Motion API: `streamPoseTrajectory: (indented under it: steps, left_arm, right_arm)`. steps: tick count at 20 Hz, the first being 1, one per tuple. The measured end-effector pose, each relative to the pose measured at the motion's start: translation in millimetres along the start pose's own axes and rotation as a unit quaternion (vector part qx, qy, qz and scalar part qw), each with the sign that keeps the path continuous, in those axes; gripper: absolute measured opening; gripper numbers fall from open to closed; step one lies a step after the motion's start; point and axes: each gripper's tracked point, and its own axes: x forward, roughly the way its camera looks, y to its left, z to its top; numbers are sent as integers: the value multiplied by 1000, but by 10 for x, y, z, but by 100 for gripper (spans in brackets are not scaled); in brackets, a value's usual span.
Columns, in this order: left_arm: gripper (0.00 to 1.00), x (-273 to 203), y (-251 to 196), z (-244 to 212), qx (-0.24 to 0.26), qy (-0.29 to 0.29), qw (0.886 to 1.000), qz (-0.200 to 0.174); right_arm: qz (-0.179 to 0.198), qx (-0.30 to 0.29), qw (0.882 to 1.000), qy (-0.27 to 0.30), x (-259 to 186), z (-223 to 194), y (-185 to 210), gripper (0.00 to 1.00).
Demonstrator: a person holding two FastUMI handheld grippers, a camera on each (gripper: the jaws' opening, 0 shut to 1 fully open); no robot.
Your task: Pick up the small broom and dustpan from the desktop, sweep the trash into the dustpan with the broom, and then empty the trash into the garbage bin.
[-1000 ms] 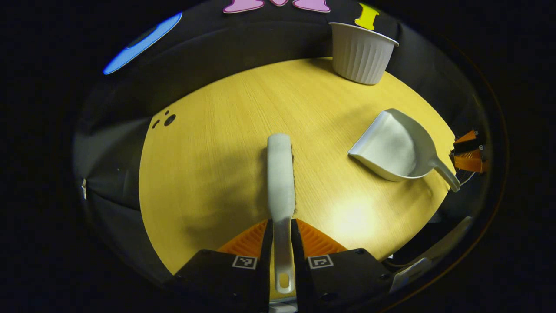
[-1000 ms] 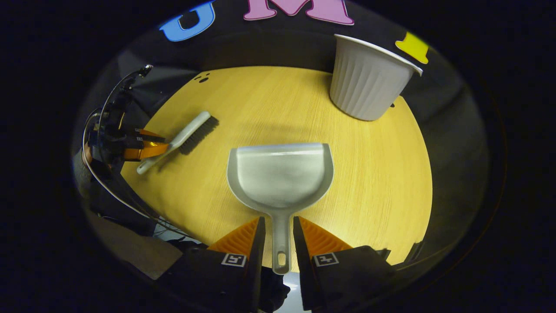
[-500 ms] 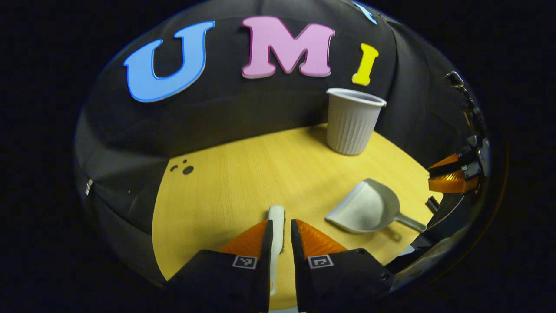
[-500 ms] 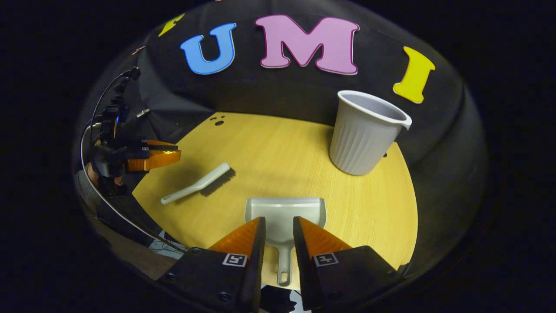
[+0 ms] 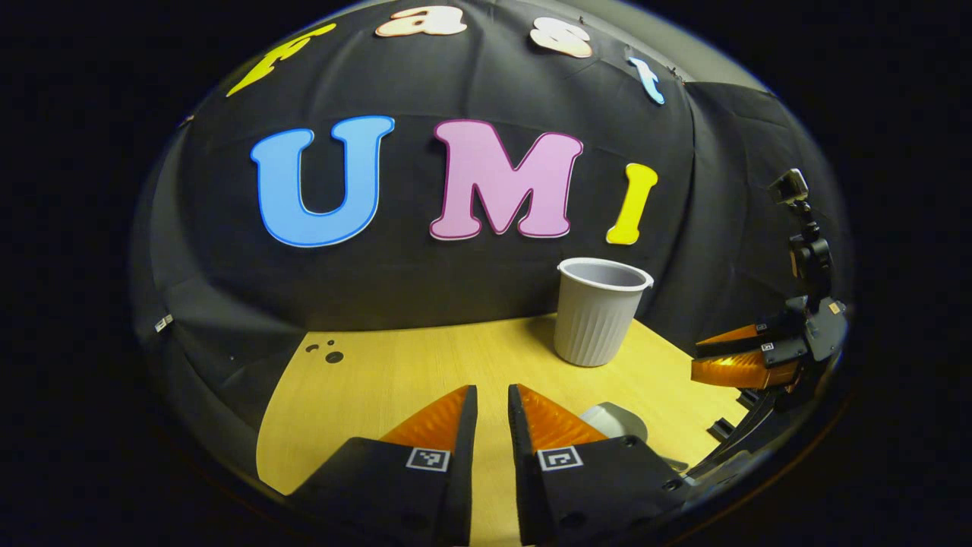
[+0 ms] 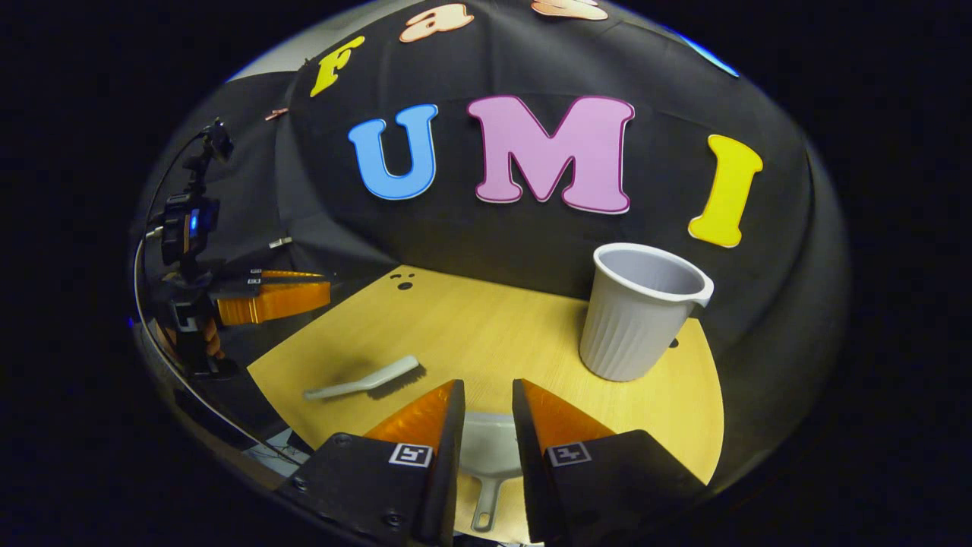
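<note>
Below the right gripper (image 6: 486, 399) in the right gripper view, saw the dustpan (image 6: 490, 456) lying flat on the table (image 6: 486, 334), mostly hidden by the two orange fingers (image 6: 421, 418); made out only its pale middle and the thin handle with a hole near the near edge; fingers stood a narrow gap apart, pressing on nothing, raised above the pan and not touching it. Found the broom (image 6: 364, 382) lying flat to the left, bristles toward the table's centre, handle tip close to the left edge; well apart from the dustpan. Saw the bin (image 6: 642, 311) upright at the back right, mouth open, its foot close to the far rim; inside could not be seen. Noted some small dark spots (image 6: 402, 282) near the back edge, too small to identify. Left open wood between broom, bin and near edge.

In the left gripper view, saw the left gripper (image 5: 486, 399) holding nothing, fingers a narrow slit apart, raised over the table (image 5: 395, 365); found only a pale corner of the dustpan (image 5: 615, 419) peeking past the right finger, the rest covered. Saw the bin (image 5: 600, 311) behind it, near the wall. Caught the right gripper (image 5: 740, 357) at the far right, beyond the table edge, partly cut off; saw the left gripper (image 6: 277, 298) likewise at the far left of the right gripper view, off the table's left edge, with part of a hand (image 6: 209, 342) below it, dim and hard to read.
</note>
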Motion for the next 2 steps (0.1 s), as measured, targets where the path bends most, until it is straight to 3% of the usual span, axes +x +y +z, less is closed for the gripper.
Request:
streamPoseTrajectory:
  steps: [2]
  left_arm:
    - [28, -37, -108, 6, 4, -1, 1000, 9]
  right_arm:
    - [10, -4, 1000, -14, -57, 114, -17, 40]
